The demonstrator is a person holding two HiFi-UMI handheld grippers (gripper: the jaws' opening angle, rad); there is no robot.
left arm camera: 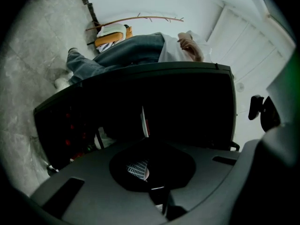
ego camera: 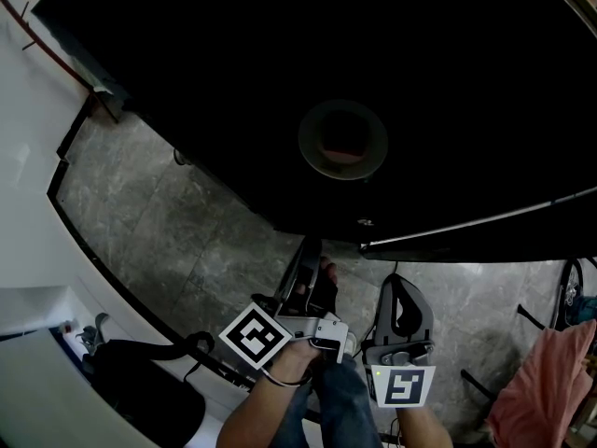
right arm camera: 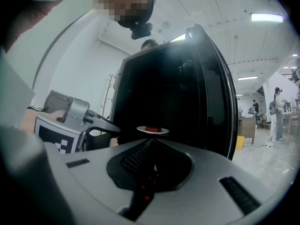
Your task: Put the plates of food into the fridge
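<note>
Big black surface fills most of the head view. Left hand-held gripper and right hand-held gripper are at its near edge, both with jaws pressed together, nothing between them. Round pale plate sits mid-surface, well ahead of both. It carries a red-brown slab of food.

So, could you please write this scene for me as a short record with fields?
setting: grey tiled floor and a big black cabinet, probably the fridge
plate: one plate carrying a red piece of food, with the cabinet's black all around it
left gripper: shut, nothing between the jaws, tip at the cabinet's edge, apart from the plate
right gripper: shut, empty, beside the left one, pointing toward the plate
unclear: what the plate rests on, as it is too dark to tell
</note>
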